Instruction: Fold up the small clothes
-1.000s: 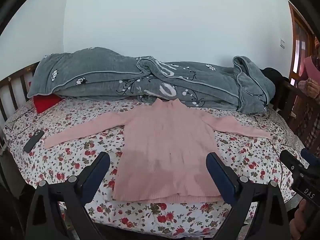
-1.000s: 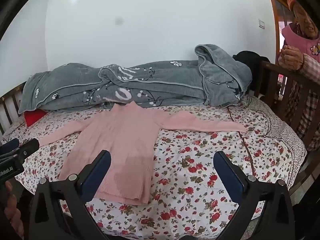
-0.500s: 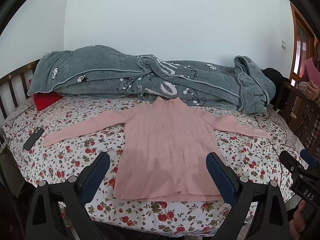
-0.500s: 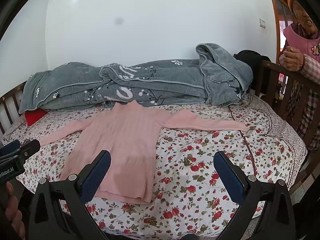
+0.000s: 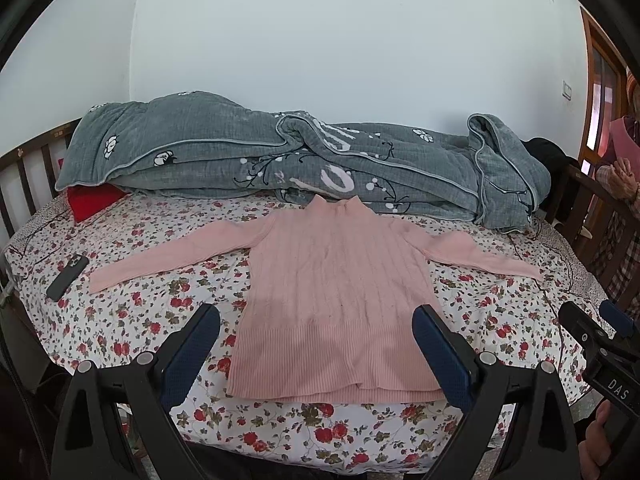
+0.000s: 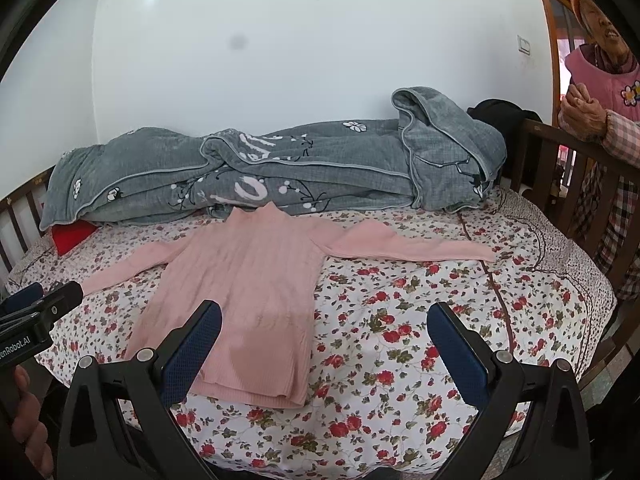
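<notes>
A small pink ribbed sweater [image 5: 336,288] lies flat on the floral bedsheet [image 5: 132,312], both sleeves spread out to the sides, hem toward me. It also shows in the right wrist view [image 6: 248,280], left of centre. My left gripper [image 5: 316,348] is open and empty, hovering over the sweater's hem. My right gripper [image 6: 324,344] is open and empty, over the sheet just right of the hem. The right gripper also shows at the right edge of the left wrist view [image 5: 600,344], and the left gripper at the left edge of the right wrist view [image 6: 36,312].
A rolled grey quilt [image 5: 304,160] lies along the back of the bed. A red cushion [image 5: 90,200] and a dark phone [image 5: 67,276] lie at the left. Wooden rails [image 6: 560,168] edge the bed. A person [image 6: 600,120] stands at the right.
Both grippers have lifted and drawn back slightly, so the sweater sits a little lower in both views. Both stay open and the sweater has not moved.
</notes>
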